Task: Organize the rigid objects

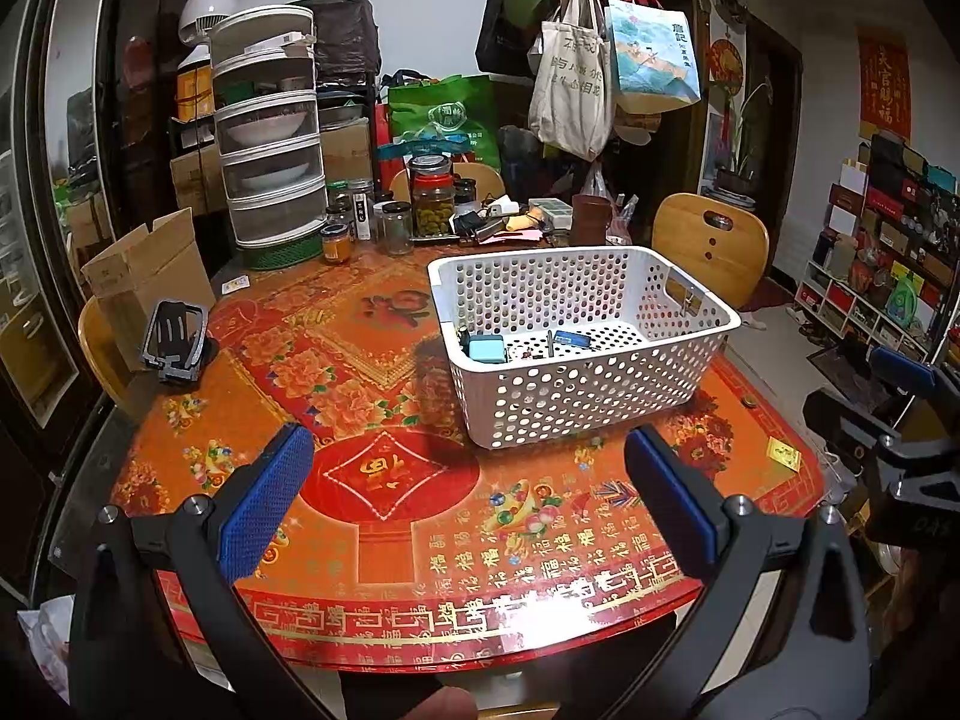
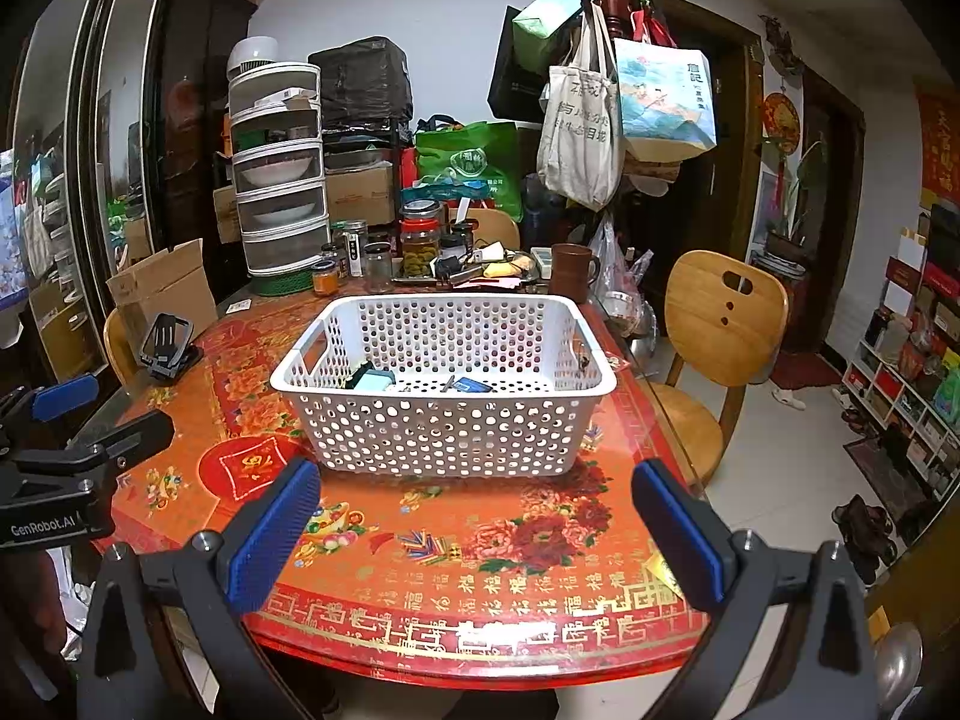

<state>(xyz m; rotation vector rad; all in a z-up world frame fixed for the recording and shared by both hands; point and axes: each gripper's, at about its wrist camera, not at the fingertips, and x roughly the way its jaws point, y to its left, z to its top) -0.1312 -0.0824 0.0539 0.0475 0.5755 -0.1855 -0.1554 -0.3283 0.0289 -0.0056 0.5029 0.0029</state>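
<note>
White basket (image 2: pixel 444 420) sits mid bench (image 2: pixel 480 570) w/ small things inside. Left gripper (image 1: pixel 468 504) & right gripper (image 2: pixel 477 534) hang near it, jaws wide open, holding nothing.

Both wrist cams face fwd over table (image 1: pixel 420 540), share basket (image 2: pixel 444 432) (mid-range)

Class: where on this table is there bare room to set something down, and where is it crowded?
Free: the near strip between the basket and the table edge, and the patch between basket and phone stand. Crowded: the far edge, packed with jars.
</note>
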